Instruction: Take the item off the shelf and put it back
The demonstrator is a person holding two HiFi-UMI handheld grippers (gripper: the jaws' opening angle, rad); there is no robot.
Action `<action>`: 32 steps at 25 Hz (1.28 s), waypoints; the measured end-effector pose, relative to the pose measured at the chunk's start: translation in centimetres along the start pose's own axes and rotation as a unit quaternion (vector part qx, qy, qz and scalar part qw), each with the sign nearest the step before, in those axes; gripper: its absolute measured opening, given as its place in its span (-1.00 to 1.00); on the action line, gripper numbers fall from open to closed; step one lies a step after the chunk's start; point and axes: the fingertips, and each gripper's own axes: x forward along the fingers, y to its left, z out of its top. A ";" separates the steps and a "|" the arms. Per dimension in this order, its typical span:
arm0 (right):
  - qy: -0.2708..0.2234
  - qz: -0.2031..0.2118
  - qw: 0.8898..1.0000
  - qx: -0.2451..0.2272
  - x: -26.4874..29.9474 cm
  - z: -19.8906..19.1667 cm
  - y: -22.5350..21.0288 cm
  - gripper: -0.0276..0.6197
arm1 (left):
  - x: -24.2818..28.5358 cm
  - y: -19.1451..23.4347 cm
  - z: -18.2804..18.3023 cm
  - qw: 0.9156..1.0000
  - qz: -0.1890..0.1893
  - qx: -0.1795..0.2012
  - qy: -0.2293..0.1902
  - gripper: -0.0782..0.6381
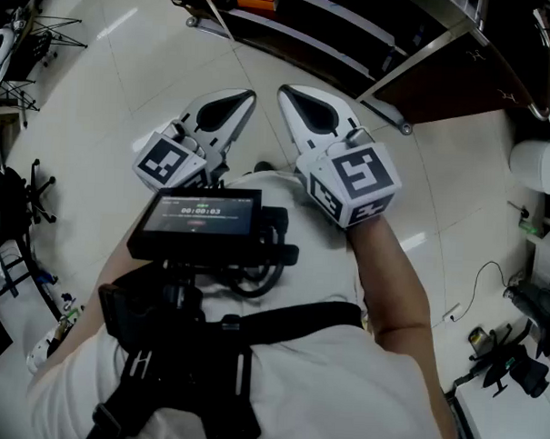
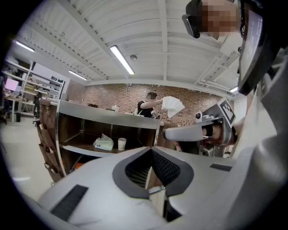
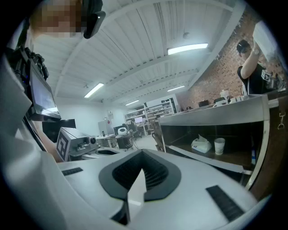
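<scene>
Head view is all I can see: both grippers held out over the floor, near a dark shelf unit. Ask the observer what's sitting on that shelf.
Observer: The left gripper view shows a soft white pack and a white cup side by side on the shelf.
Operator: Is the left gripper carrying anything?
Observer: No. The left gripper is shut, with nothing between its jaws.
Operator: And the right one?
Observer: The right gripper is shut and empty too. In its own view the shelf stands off to the right.
</scene>
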 end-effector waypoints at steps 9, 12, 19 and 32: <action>0.002 -0.006 1.000 -0.001 0.6 -0.2 0.6 -0.90 | -0.7 0.5 -0.2 1.000 -0.005 -0.002 -0.003 -0.78; 0.005 -0.007 1.000 -0.002 0.8 -0.5 1.0 -0.90 | -1.1 0.7 -0.4 1.000 -0.005 0.002 -0.002 -0.78; 0.011 -0.011 1.000 -0.006 2.0 -0.5 2.5 -0.90 | -2.8 1.7 -0.7 1.000 -0.006 0.000 -0.006 -0.78; 0.028 -0.017 0.999 -0.023 4.4 -0.7 4.9 -0.90 | -5.8 4.8 -1.8 0.999 0.008 -0.026 -0.019 -0.78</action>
